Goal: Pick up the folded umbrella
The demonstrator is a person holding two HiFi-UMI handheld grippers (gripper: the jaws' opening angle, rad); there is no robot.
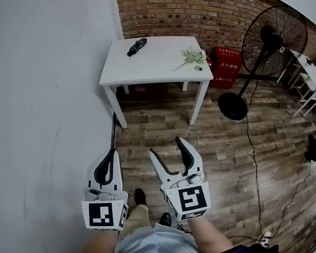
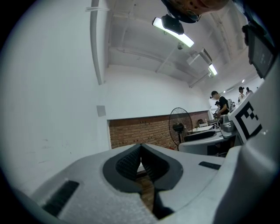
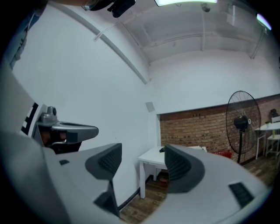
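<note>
The folded black umbrella [image 1: 137, 46] lies on the far left part of a white table [image 1: 152, 67] against the brick wall. In the right gripper view the umbrella [image 3: 162, 149] is a small dark shape on the table [image 3: 151, 158], partly hidden behind the right jaw. Both grippers are held well short of the table, over the wooden floor. My left gripper [image 1: 111, 153] has its jaws together with nothing between them; its pads [image 2: 131, 162] meet at the tip. My right gripper [image 1: 167, 147] stands open and empty [image 3: 142, 157].
A green sprig [image 1: 192, 56] lies on the table's right side. A red box [image 1: 226, 60] and a tall standing fan [image 1: 272, 37] stand right of the table, with a cable trailing over the floor. A white wall [image 1: 45, 84] runs along the left. More white desks [image 1: 310, 74] stand at far right.
</note>
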